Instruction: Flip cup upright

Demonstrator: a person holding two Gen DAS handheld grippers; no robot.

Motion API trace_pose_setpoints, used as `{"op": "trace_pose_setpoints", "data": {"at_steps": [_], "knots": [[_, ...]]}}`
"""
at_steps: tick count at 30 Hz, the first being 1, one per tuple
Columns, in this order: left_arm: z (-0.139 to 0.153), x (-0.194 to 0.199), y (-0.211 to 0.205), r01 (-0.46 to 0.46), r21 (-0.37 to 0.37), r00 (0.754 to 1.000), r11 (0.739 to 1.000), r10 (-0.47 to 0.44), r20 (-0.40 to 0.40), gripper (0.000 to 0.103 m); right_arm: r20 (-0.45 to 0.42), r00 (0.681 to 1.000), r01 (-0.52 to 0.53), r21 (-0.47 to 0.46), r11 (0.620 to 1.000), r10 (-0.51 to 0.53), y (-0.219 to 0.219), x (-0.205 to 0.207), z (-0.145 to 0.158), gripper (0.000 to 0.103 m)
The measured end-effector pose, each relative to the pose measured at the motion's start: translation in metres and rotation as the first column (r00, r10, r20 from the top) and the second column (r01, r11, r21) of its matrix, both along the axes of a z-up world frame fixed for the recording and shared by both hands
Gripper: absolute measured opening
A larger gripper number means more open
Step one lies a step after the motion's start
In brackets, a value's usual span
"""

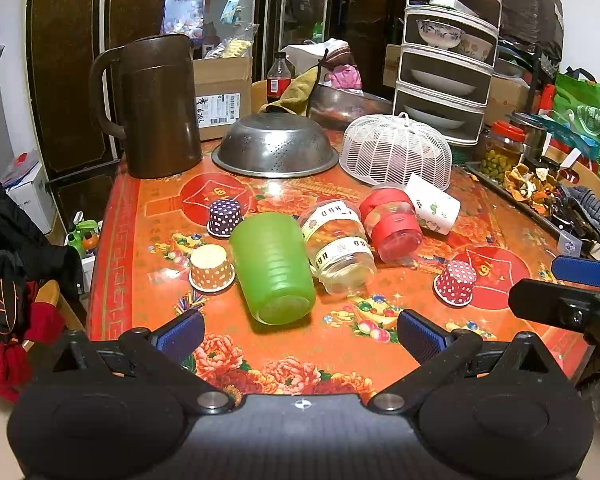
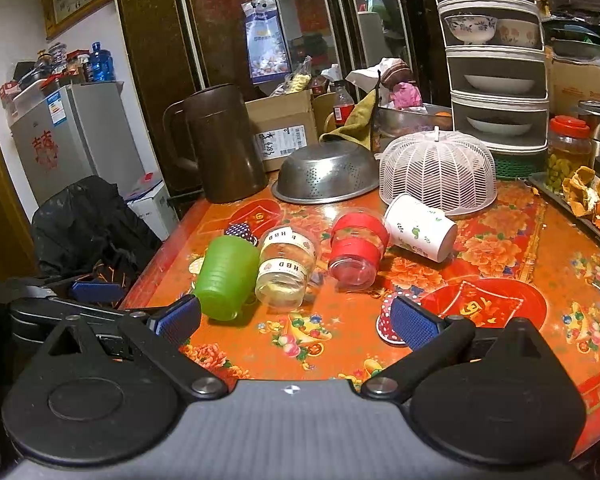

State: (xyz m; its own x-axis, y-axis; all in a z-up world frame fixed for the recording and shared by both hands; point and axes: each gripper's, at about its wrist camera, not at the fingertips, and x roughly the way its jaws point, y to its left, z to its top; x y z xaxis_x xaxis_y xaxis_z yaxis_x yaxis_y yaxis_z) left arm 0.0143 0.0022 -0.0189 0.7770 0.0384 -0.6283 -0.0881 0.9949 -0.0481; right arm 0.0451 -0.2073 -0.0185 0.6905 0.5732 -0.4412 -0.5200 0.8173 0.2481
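Observation:
A row of cups lies tipped on its side on the red floral table: a green plastic cup, a clear cup with HBD bands, a clear cup with red bands and a white paper cup. My left gripper is open and empty, just in front of the green cup. My right gripper is open and empty, in front of the clear cups; it also shows in the left wrist view.
Small dotted paper cups stand upside down: purple, orange, red. Behind stand a brown jug, an inverted steel colander, a white mesh food cover and a tray of peels. The table's left edge drops off.

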Motion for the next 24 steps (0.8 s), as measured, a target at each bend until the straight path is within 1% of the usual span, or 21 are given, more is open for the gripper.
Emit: {"op": "trace_pose_setpoints", "data": {"at_steps": [24], "knots": [[-0.0002,-0.0012,-0.0048,0.004,0.008,1.000,1.000,-0.004,-0.005,0.103,-0.008,1.000,-0.009,-0.010,1.000,0.009,-0.0022,0.0002,-0.0005,0.102]]}}
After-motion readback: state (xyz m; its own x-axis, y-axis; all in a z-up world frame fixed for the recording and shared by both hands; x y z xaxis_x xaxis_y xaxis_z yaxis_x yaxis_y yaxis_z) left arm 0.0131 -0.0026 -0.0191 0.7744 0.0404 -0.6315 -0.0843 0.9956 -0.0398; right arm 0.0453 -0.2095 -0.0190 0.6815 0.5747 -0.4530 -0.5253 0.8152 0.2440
